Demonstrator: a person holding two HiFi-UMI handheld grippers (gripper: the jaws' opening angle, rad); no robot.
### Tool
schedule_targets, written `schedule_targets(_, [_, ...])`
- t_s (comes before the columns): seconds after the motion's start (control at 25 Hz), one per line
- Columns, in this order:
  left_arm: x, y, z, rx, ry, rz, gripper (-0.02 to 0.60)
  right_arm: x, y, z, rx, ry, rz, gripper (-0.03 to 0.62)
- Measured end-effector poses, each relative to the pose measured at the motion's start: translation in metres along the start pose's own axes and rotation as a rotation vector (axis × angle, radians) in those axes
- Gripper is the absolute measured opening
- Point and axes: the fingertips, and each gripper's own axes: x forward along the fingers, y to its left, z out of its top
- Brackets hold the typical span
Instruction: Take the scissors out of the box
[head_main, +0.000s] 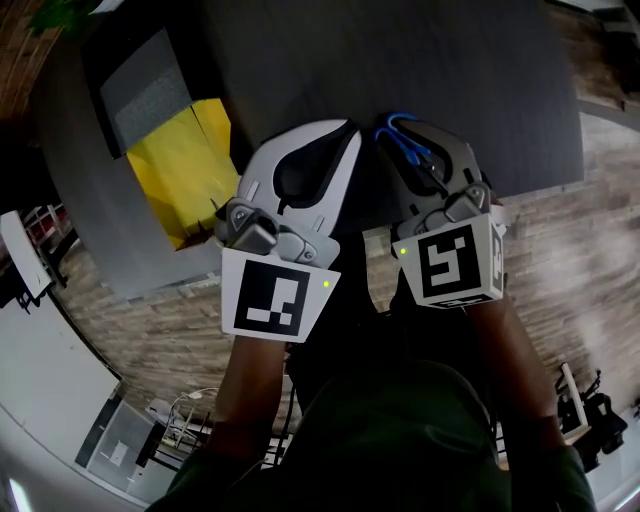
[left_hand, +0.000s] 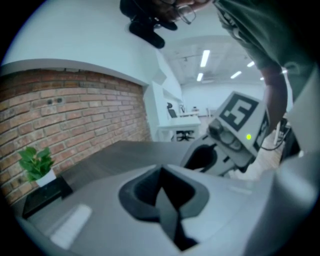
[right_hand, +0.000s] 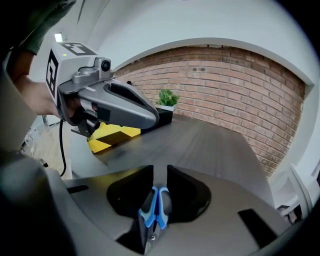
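My right gripper (head_main: 392, 140) is shut on the scissors (head_main: 408, 140), whose blue handles stick out past the jaw tips. In the right gripper view the scissors (right_hand: 154, 209) stand pinched between the two dark pads, above the dark table (right_hand: 210, 142). The yellow box (head_main: 185, 175) lies open on the table to the left, and it shows behind the left gripper (right_hand: 131, 107) as a yellow box (right_hand: 112, 135). My left gripper (head_main: 347, 135) hangs next to the right one, jaws shut with nothing between them. Its own view shows the closed gripper (left_hand: 162, 182).
A black case with a grey pad (head_main: 145, 90) lies behind the yellow box. A small potted plant (right_hand: 167, 97) stands at the table's far end before a brick wall. The dark table (head_main: 420, 60) stretches ahead; wood floor lies below its near edge.
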Motion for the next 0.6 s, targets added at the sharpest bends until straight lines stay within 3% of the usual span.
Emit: schedule_targets(0.6, [-0.081,0.0,0.07,0.072,-0.046,0.093,0.0,-0.084,0.015,0.098,-0.12,-0.149,-0.008,0.064])
